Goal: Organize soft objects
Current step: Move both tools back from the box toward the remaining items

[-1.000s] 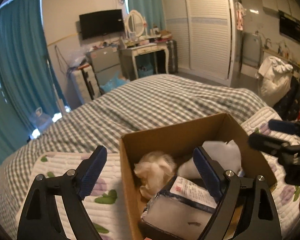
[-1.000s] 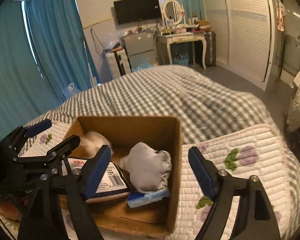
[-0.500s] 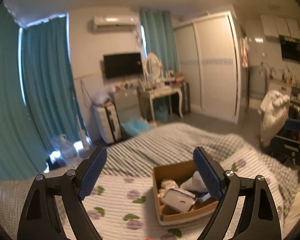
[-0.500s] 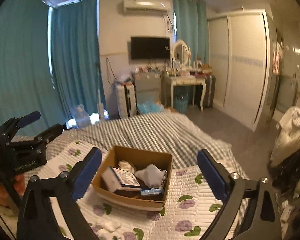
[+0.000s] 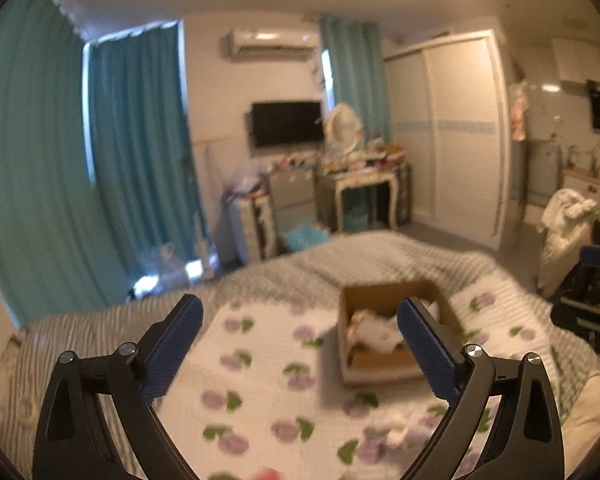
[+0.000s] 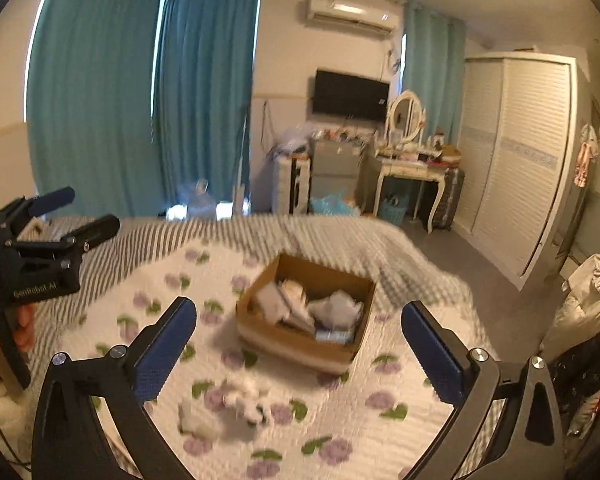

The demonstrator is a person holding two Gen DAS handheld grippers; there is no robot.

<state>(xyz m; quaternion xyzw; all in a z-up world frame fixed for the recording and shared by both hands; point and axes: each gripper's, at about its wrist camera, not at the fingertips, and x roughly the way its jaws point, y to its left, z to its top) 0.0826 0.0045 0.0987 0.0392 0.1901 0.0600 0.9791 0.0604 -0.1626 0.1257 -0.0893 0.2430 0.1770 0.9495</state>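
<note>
Cardboard box (image 6: pixel 306 316) mid-frame on bed quilt (image 6: pixel 380 412), holds several soft items. White fluffy item (image 6: pixel 244 398) lies outside, lower centre: judged left to do. Left tongs (image 5: pixel 298 344) opening, nothing between. Right tongs (image 6: pixel 298 344) wide, empty.

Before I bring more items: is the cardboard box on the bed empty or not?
Not empty. The cardboard box holds several pale soft items and packets.

— Where do the two wrist cameras look from?
— Above the bed (image 5: pixel 380 256), angled downward, well back.
— What do they share?
— The cardboard box (image 5: pixel 384 372) (image 6: pixel 300 344), and the television wall.
</note>
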